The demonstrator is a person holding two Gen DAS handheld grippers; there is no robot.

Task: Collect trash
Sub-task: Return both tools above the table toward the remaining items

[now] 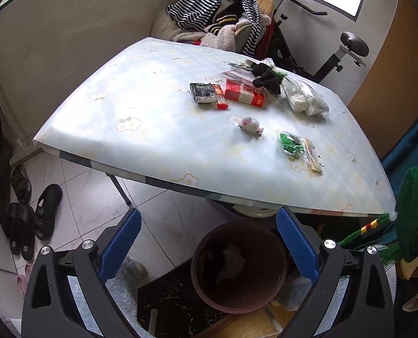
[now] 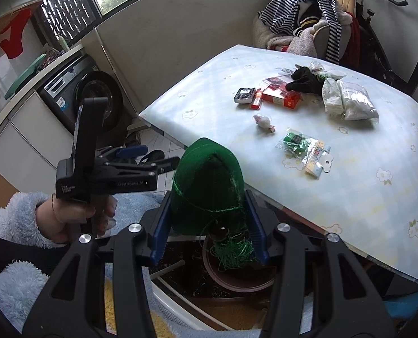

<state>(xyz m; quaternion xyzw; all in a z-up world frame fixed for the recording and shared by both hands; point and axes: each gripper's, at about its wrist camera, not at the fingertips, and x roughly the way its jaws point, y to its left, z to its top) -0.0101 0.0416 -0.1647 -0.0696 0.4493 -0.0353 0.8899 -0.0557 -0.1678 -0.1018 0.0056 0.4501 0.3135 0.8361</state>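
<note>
Holding: the right gripper (image 2: 207, 225) is clamping a green spool (image 2: 209, 188) of thread over the bin (image 1: 238, 267), which is sitting on the floor under the table's near edge.
Idling: the left gripper (image 1: 207, 242) is hanging with jaws spread and nothing between them, above the same bin.
Done: the bin is already showing some crumpled scraps at its bottom; the spool is not yet dropped.
Left: the table (image 1: 141, 90) is still carrying a white bag (image 1: 304, 97) by the far right edge, a red box (image 1: 245, 94), a black glove (image 1: 265, 74), a green packet (image 1: 296, 148) toward the near right edge, a dark pack (image 1: 203, 93), a lighter (image 1: 220, 98) and a small white wad (image 1: 248, 124) mid-table.
Unclear: which of these are counting as trash is hard to judge; the bin's scraps are sitting too dark to name.
</note>
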